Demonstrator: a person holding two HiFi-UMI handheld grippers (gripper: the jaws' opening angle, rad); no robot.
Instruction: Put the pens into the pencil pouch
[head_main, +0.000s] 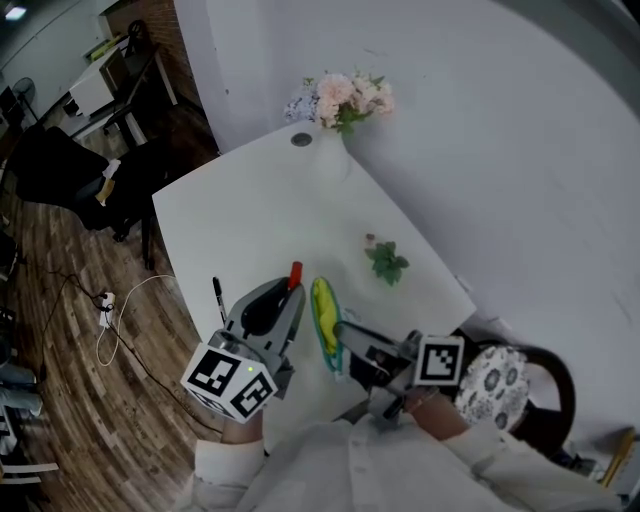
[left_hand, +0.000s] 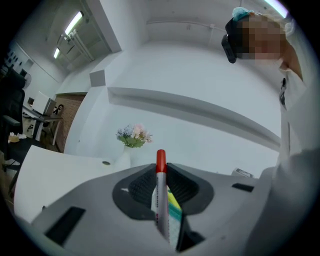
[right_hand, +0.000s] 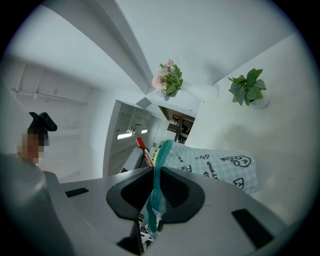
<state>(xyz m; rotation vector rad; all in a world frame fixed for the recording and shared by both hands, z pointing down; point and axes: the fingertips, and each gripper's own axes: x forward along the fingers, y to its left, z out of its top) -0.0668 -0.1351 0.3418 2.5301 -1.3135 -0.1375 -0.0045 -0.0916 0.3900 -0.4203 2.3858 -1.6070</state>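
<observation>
Left tool (head_main: 288, 302) is clenching the red-capped marker (head_main: 295, 273). In the left gripper view the barrel is sitting pinched between the jaws, with the cap poking out past the tips.

Right tool (head_main: 345, 338) is clamping the teal zipper edge of the pouch (head_main: 323, 318) at its near end. The checked fabric is trailing away toward the far side and the pouch is resting on the counter (head_main: 260, 215).

Key relation: the pouch is lying just right of the left tool, close beside it but apparently not touching. The marker's long axis is running near-to-far with the cap at the far end, roughly parallel to the pouch's long axis. In the right gripper view the red cap is showing just left of the zipper edge.

Yellow lining is showing along the zipper line in the head view, so the mouth is probably gaping upward and slightly left. That reading is a judgement, since how wide it is open isn't clear.

Judgement on the next move: the left tool is the nearer one and is already carrying the marker. It is likely needing a short shift right and a tilt of the marker tip into the opening, while the right tool is keeping the edge lifted. One risk is the cap catching on the zipper lip.

A second pen (head_main: 218, 297), black, is lying on the counter left of the left tool, near the counter's left edge and well apart from the pouch.
</observation>
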